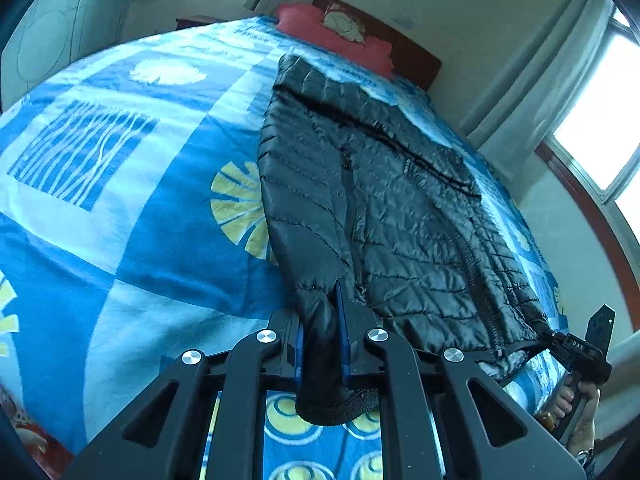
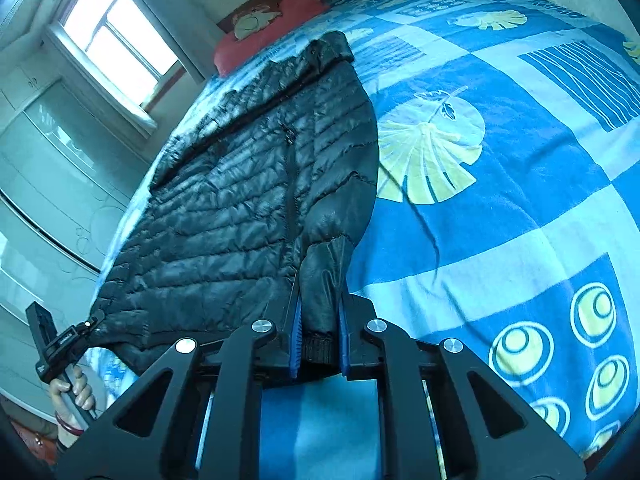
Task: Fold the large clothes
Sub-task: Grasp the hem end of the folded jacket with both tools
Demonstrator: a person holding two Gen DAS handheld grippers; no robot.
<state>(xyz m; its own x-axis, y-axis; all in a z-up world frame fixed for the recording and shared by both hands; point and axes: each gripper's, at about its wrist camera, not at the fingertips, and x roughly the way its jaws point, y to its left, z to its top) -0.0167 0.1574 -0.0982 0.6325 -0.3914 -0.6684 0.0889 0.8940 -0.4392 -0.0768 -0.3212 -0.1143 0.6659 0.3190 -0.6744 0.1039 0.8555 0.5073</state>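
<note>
We grip the jacket (image 1: 400, 200) by its near corners, left tongs (image 1: 320, 344) and right tongs (image 2: 318, 340) both clamped, its length running away up the bed (image 1: 140, 220).

The right gripper (image 2: 318, 316) is clamped on the ribbed cuff of a black quilted jacket (image 2: 240, 200), its 2 blue pads (image 2: 295, 332) pressing the sleeve end. The jacket lies zipped along the left edge of a blue patterned bedspread (image 2: 500, 208). At the jacket's lower left corner, the left gripper (image 2: 86, 326) pinches the hem. Beyond the jacket's collar sits a red pillow (image 2: 276, 24).
</note>
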